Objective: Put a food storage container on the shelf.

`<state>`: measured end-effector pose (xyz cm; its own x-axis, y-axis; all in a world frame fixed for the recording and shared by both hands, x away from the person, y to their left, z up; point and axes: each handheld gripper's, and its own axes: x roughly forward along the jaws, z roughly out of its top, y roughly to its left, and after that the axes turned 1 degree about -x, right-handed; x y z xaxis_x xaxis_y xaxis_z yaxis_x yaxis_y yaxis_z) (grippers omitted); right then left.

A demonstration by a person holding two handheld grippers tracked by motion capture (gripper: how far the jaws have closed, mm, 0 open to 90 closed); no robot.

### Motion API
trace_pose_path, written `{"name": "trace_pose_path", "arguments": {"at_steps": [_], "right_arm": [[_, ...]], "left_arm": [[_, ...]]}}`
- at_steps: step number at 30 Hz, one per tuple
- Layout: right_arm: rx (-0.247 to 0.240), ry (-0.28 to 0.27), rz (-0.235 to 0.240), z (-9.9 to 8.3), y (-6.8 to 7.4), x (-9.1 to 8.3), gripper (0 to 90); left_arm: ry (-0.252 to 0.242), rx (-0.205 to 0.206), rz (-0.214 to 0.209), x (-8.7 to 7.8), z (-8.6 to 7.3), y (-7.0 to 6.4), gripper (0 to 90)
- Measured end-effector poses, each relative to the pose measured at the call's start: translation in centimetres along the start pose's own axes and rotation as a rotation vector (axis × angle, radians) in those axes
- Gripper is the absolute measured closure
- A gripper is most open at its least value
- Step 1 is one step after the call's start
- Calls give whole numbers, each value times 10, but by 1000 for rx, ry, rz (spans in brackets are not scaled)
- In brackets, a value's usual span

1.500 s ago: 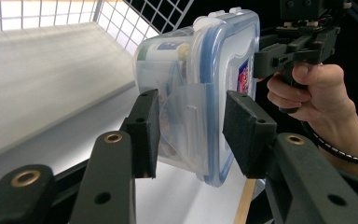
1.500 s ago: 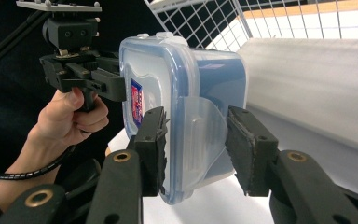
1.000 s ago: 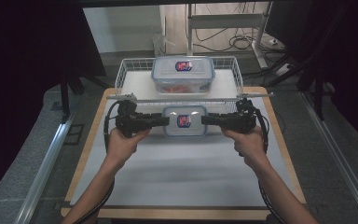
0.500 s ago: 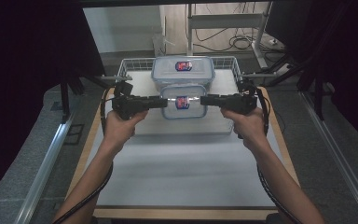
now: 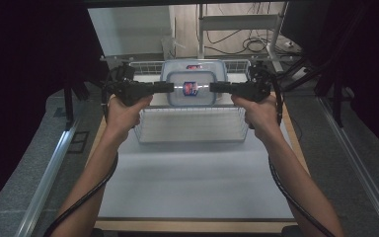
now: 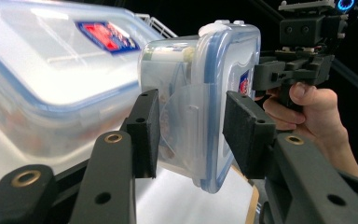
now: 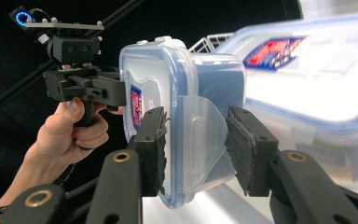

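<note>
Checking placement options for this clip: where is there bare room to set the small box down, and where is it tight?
The wire basket has a bare floor at its near half, between its front rim and the large box. The white mat nearer the person, between the forearms, is also bare. The basket's far half is crowded: the large box sits there, right behind the small box.

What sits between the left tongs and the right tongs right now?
The small lidded container hangs between the left tongs and right tongs, each gripping one end, as the high view shows. The larger container lies behind it in the wire basket.
</note>
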<state>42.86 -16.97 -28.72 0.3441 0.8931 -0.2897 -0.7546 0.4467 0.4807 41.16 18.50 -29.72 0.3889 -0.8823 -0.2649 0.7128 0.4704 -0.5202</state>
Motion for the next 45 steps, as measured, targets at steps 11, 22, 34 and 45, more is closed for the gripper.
{"name": "trace_pose_path", "arguments": {"at_steps": [11,22,34,45], "right_arm": [[22,-33,1,33,-7,4,582],[61,-45,-14,46,-29,11,579],[119,-64,1,45,-46,18,574],[107,-81,-66,48,-48,27,531]], "left_arm": [[-15,-7,16,2,33,4,572],[-16,-54,18,19,46,24,572],[-35,-68,52,24,48,31,555],[-22,-109,86,37,48,37,422]]}}
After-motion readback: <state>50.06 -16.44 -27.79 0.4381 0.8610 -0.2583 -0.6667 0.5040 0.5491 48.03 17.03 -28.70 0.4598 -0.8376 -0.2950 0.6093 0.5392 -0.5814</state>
